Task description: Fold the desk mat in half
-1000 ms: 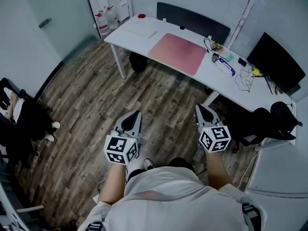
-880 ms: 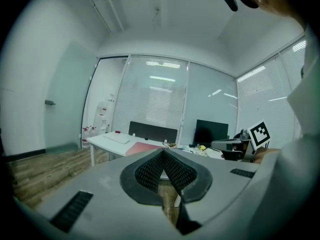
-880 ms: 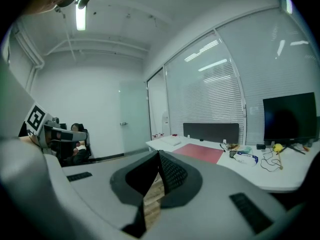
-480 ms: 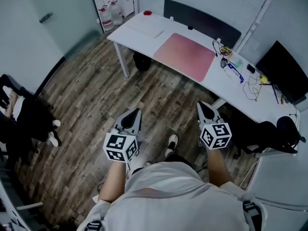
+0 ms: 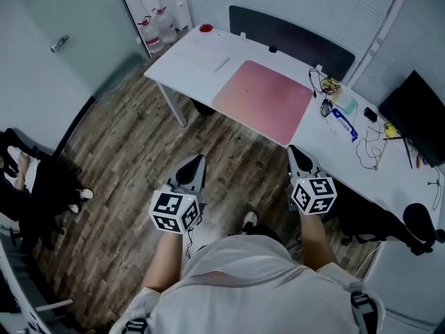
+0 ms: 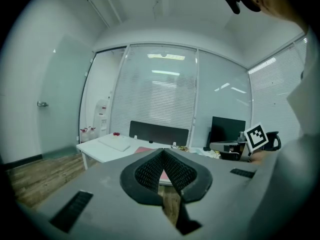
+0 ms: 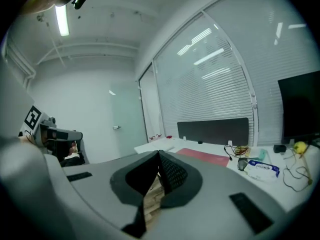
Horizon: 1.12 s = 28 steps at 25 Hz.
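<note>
A pink desk mat (image 5: pixel 263 100) lies flat and unfolded on the white desk (image 5: pixel 184 60); it also shows as a thin pink strip in the right gripper view (image 7: pixel 207 156). Both grippers are held over the wooden floor, well short of the desk. My left gripper (image 5: pixel 195 164) is shut with nothing between its jaws, its tips meeting in its own view (image 6: pixel 162 151). My right gripper (image 5: pixel 295 152) is likewise shut and empty, tips together (image 7: pixel 159 154). The mat's near edge is roughly level with the desk's front edge.
A dark partition panel (image 5: pixel 290 37) runs along the desk's far side. Cables (image 5: pixel 326 86), a blue-and-white packet (image 5: pixel 345 123) and a monitor (image 5: pixel 414 115) sit right of the mat; a white pad (image 5: pixel 203 49) and a red object (image 5: pixel 205 28) left. Water bottles (image 5: pixel 156 28) stand by the glass wall. A seated person (image 5: pixel 28 179) is at far left.
The head view has advanced toward the desk: the mat and desk appear larger and nearer. Both grippers keep the same shut pose in front of the body.
</note>
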### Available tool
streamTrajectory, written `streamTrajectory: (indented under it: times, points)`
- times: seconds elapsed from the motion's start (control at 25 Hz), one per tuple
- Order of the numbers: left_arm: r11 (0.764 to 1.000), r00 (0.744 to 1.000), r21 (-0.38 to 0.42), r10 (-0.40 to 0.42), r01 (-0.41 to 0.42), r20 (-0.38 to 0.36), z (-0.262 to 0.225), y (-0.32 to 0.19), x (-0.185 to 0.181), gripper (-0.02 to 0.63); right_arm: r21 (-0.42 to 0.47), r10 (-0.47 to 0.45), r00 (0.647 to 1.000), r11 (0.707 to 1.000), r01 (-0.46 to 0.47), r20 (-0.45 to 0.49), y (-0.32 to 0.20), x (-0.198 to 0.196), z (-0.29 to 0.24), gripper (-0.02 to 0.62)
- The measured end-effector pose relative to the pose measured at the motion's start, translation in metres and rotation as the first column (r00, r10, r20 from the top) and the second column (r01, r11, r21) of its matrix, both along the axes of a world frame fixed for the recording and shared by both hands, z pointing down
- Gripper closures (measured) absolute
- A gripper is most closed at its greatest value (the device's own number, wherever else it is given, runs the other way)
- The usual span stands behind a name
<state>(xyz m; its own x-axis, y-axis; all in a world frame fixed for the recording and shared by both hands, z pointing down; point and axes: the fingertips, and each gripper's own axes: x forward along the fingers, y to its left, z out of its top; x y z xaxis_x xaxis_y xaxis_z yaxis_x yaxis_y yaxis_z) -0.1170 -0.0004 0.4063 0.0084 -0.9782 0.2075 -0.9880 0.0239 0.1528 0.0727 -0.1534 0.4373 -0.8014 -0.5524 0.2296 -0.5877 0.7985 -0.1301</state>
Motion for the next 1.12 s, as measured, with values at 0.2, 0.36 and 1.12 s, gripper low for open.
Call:
streamTrajectory:
  times: [0.2, 0.36, 1.12]
  points:
    - [1.0, 1.0, -0.029, 0.005, -0.005, 0.001, 0.007, -0.062, 0.009, 0.593, -0.038, 0.018, 1.0, 0.999, -0.018, -0.004, -0.061, 0.017, 0.017, 0.543]
    - [0.997, 0.999, -0.054, 0.053, -0.053, -0.008, 0.013, -0.102, 0.017, 0.594, -0.071, 0.065, 0.998, 0.995, -0.065, -0.005, -0.095, 0.028, 0.026, 0.543]
    - [0.893, 0.893, -0.02, 0.448, -0.449, -0.038, 0.027, -0.287, -0.06, 0.593, -0.077, 0.445, 0.887, 0.887, -0.455, -0.123, -0.178, -0.003, 0.038, 0.543]
